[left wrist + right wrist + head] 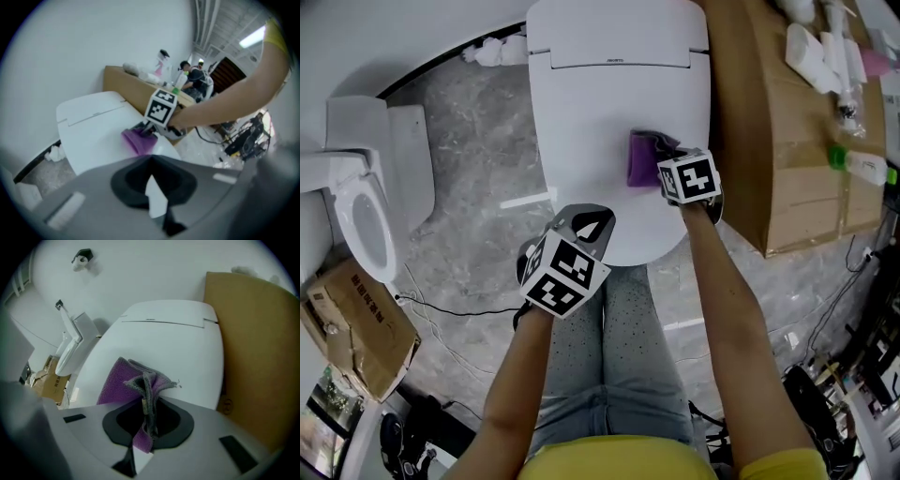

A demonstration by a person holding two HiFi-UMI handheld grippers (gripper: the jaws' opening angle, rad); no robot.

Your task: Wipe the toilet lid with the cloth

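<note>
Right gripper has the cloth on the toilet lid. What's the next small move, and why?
Probably sweep the right gripper, shut on the purple cloth, leftward across the toilet lid. The cloth sits near the lid's right edge, so most of the white surface lies to its left.

On the toilet lid (609, 112), the right gripper (677, 174) hides part of the cloth (639, 159); left of it, a second toilet (358, 211) is cut off.
</note>
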